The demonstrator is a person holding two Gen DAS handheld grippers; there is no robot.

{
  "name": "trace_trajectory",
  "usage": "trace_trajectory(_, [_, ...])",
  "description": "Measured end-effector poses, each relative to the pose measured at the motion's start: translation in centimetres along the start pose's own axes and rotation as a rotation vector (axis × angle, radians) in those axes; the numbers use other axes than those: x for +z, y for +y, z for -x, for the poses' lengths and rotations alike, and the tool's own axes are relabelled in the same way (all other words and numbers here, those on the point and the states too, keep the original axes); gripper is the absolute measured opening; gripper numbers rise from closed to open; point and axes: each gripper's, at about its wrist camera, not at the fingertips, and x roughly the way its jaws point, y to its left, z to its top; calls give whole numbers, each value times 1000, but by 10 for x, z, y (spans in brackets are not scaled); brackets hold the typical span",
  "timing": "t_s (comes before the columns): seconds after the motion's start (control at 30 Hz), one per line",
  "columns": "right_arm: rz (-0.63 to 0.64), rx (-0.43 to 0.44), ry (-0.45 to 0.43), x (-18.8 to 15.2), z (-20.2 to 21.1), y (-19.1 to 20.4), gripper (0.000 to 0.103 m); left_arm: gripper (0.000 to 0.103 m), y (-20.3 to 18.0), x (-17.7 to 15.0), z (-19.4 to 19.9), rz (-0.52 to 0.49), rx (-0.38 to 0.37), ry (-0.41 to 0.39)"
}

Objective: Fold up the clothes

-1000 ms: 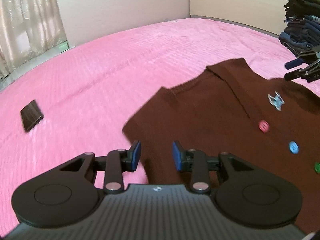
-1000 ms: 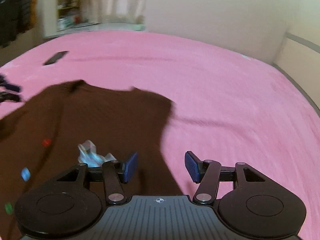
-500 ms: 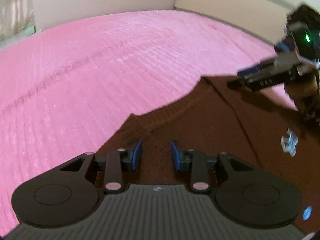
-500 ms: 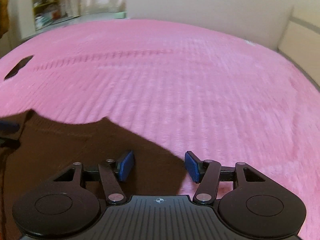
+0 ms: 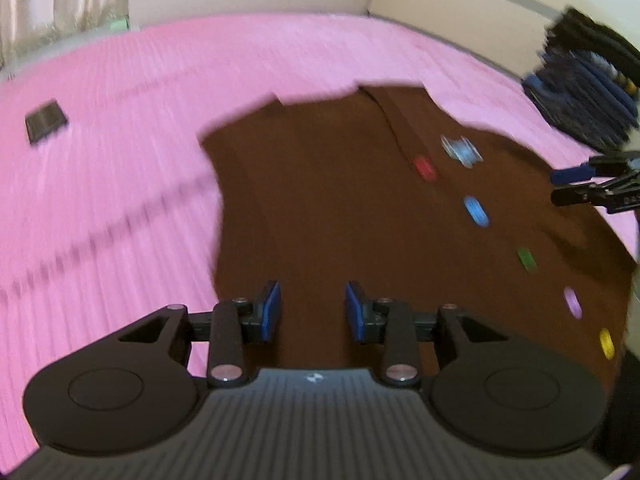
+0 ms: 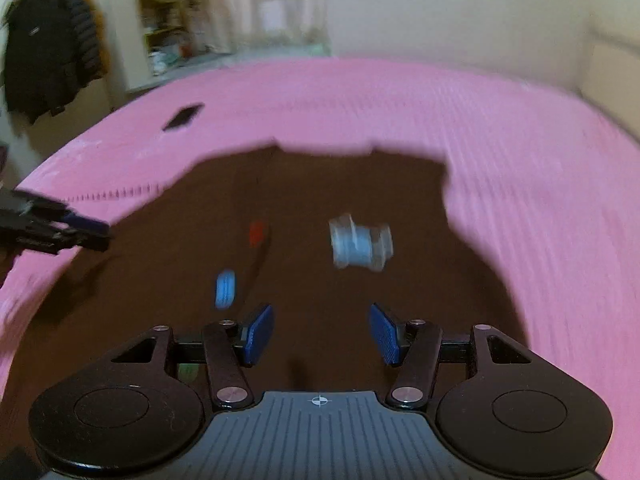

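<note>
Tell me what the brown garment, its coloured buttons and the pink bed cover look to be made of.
Brown garment: apparently a soft matte knit; blur hides the weave. Buttons, like the blue one: probably plastic, solid bright colours. Pink bed cover: looks like ribbed or quilted fabric, with parallel ridges and no shine.

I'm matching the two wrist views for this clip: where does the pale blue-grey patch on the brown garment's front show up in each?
Left wrist view: the pale blue-grey patch sits right of centre, upper half, just above the round red button.
Right wrist view: the patch sits just right of centre, ahead of the open right gripper.
Shared landmark: the small dark flat object on the pink bedspread, upper left in both.
</note>
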Motion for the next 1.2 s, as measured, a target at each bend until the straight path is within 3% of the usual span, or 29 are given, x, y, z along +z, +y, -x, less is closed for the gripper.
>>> trace_trajectory(0.07, [-88, -61, 31, -38, 14, -17, 56, 32, -15, -28, 13, -18, 32, 9])
trace_trajectory(0.2, [-181, -146, -11, -90, 65, -52, 56, 35, -40, -73, 47, -22, 99, 8])
trace_trajectory(0.4, [-203, -171, -64, -113, 115, -47, 56, 38, -81, -116, 97, 44, 116, -38])
trace_trajectory(0.57, [-140, -137, -85, -110, 124, -17, 56, 40, -100, -143, 96, 60, 101, -7])
trace_trajectory(0.77, [-62, -92, -105, -105, 134, 20, 56, 41, -95, -144, 112, 34, 135, -21])
trace_trajectory(0.8, [-50, -85, -108, -104, 136, 27, 60, 41, -93, -144, 115, 26, 148, -21])
trace_trajectory(0.83, [-37, -77, -112, -104, 137, 33, 79, 41, -90, -145, 117, 26, 158, -20])
trace_trajectory(0.87, [-24, -70, -115, -103, 139, 39, 89, 41, -87, -147, 119, 28, 168, -19])
trace_trajectory(0.9, [14, -45, -118, -101, 139, 53, 92, 41, -83, -148, 122, 29, 178, -18])
trace_trajectory(1.07, [216, 87, -97, -93, 122, 133, 92, 41, -77, -157, 130, 13, 208, -11])
trace_trajectory(1.2, [357, 133, -62, -93, 100, 185, 92, 47, -77, -163, 137, -38, 224, -10])
